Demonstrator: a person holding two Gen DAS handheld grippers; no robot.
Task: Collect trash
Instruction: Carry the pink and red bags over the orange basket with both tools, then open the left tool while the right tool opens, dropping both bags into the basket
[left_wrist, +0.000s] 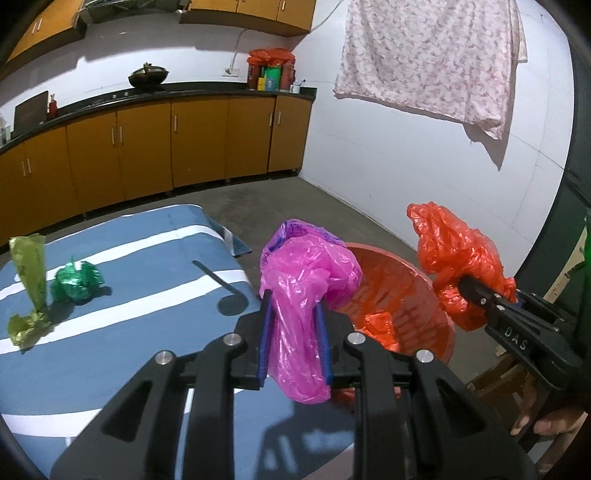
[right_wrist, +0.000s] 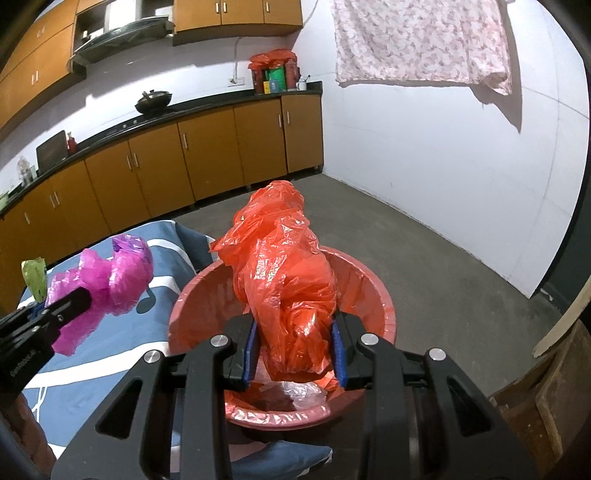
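Observation:
My left gripper (left_wrist: 293, 306) is shut on a crumpled pink plastic bag (left_wrist: 306, 291) and holds it in the air beside the red bin (left_wrist: 439, 317). It also shows in the right wrist view (right_wrist: 99, 291). My right gripper (right_wrist: 295, 332) is shut on a crumpled orange plastic bag (right_wrist: 284, 266) and holds it over the open red bin (right_wrist: 384, 306), which has an orange liner and some trash inside. A green foil wad (left_wrist: 77, 282) and a yellow-green wrapper (left_wrist: 29, 284) lie on the blue striped cloth (left_wrist: 129, 332).
The cloth-covered table (right_wrist: 162, 295) stands left of the bin. Orange kitchen cabinets (left_wrist: 147, 147) line the back wall with a wok (left_wrist: 147, 75) on the counter. A floral cloth (left_wrist: 432, 55) hangs on the white wall. Wooden furniture (right_wrist: 546, 398) stands at the right.

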